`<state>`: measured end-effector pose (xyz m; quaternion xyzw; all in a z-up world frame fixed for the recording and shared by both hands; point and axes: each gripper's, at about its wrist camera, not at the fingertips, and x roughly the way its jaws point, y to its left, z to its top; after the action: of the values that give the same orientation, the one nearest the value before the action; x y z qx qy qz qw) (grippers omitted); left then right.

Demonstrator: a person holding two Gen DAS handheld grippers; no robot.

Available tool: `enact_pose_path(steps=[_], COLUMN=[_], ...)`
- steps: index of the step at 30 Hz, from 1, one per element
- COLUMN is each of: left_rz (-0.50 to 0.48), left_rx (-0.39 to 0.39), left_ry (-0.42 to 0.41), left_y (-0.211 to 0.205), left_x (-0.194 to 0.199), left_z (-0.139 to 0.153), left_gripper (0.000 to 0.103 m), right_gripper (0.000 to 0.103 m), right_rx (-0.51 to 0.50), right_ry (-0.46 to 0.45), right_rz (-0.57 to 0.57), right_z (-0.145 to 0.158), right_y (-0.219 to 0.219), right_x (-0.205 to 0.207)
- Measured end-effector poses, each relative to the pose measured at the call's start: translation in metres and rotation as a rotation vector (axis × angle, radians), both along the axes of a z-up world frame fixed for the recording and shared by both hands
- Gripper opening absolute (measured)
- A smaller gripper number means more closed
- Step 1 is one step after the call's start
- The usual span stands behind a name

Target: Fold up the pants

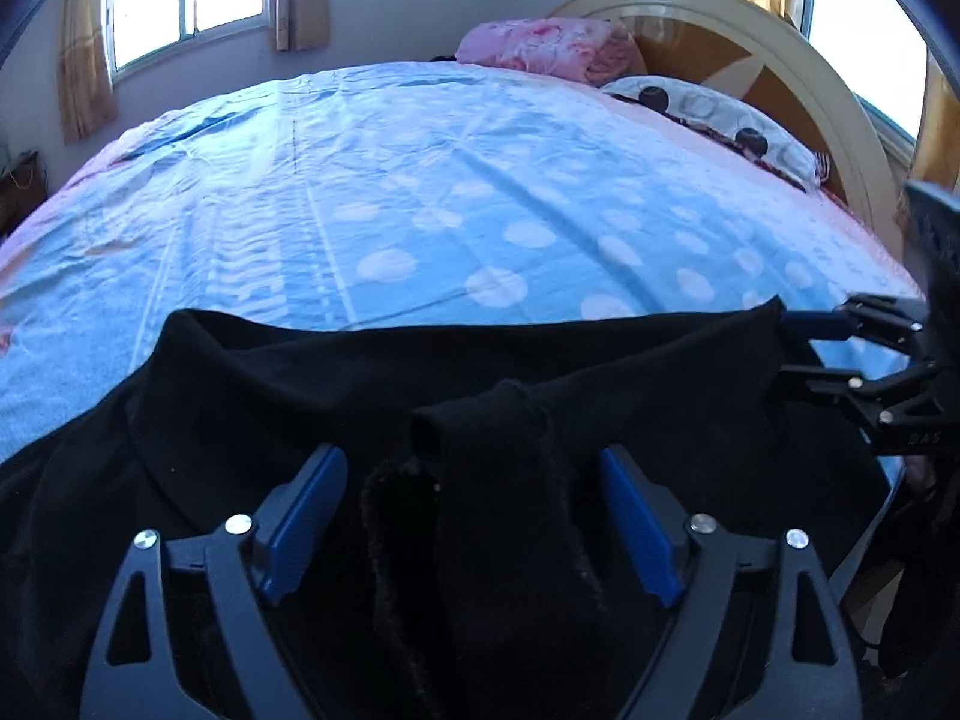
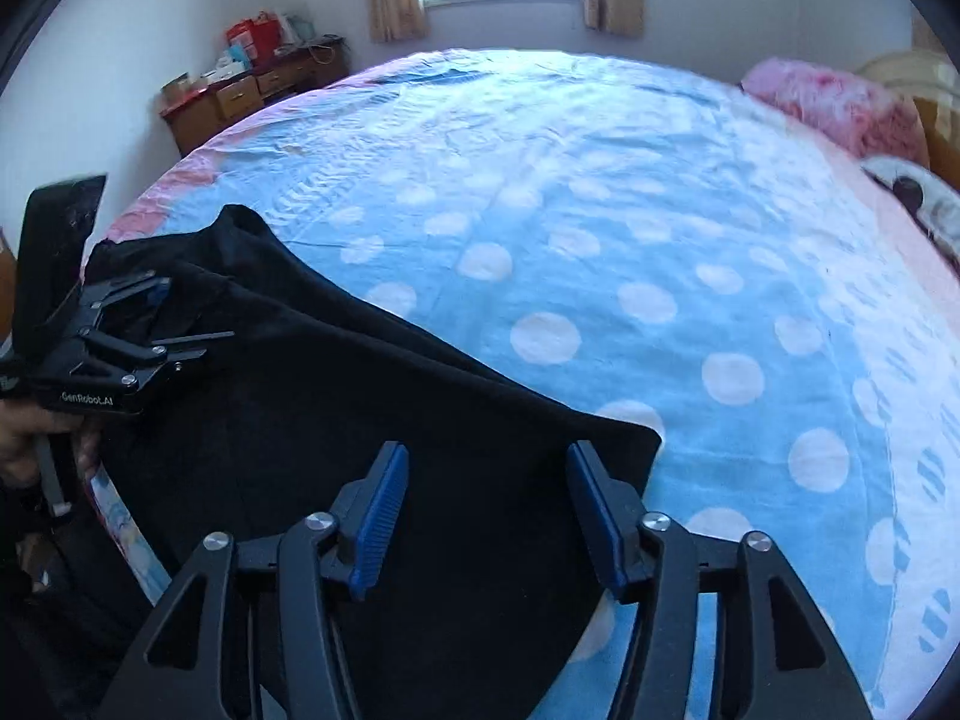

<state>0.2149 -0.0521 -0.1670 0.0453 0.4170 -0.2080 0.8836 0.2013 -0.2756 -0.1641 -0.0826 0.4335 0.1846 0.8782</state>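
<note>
- The left gripper [image 1: 474,516] is held with jaws apart, a raised ridge of the black pants [image 1: 360,396] between them.
- The right gripper [image 2: 480,516] is likewise spread over the pants' edge.
- The pants are laid at the near edge of the dotted blue bedsheet [image 2: 600,210].

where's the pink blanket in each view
Left wrist: the pink blanket sits top centre, at the far end of the bed by the headboard.
Right wrist: the pink blanket sits at the upper right edge, blurred.
Shared landmark: the spotted pillow lies just right of and below it in both views.
</note>
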Motion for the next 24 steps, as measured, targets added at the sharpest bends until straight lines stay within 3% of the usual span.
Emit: enact_pose_path(steps=[4,8,13,16,20,22,24], left_rz=[0.030,0.064,0.094,0.092,0.094,0.107,0.141], left_rx=[-0.013,-0.025,-0.003,-0.016,-0.062,-0.090,-0.070], left_ry=[0.012,-0.004,0.009,0.026,0.017,-0.007,-0.034], left_y=[0.010,0.022,0.033,0.039,0.058,0.082,0.108], left_x=[-0.003,-0.007,-0.003,0.000,-0.013,-0.026,-0.037], left_z=[0.007,0.015,0.010,0.002,0.008,0.016,0.023], left_gripper=[0.089,0.096,0.100,0.100,0.100,0.100,0.100], right_gripper=[0.058,0.058,0.058,0.060,0.065,0.065,0.065], right_rx=[-0.071,-0.034,-0.035,-0.091,-0.183,-0.159,-0.121], right_ry=[-0.098,-0.157,-0.113,-0.008,-0.073,-0.080,-0.118], right_rz=[-0.014,0.104,0.259,0.289,0.321,0.333,0.347], right_z=[0.020,0.028,0.003,-0.027,-0.023,-0.016,-0.006], right_y=[0.008,0.037,0.084,0.103,0.117,0.115,0.112], right_x=[-0.024,-0.066,-0.085,-0.081,-0.094,-0.100,-0.109])
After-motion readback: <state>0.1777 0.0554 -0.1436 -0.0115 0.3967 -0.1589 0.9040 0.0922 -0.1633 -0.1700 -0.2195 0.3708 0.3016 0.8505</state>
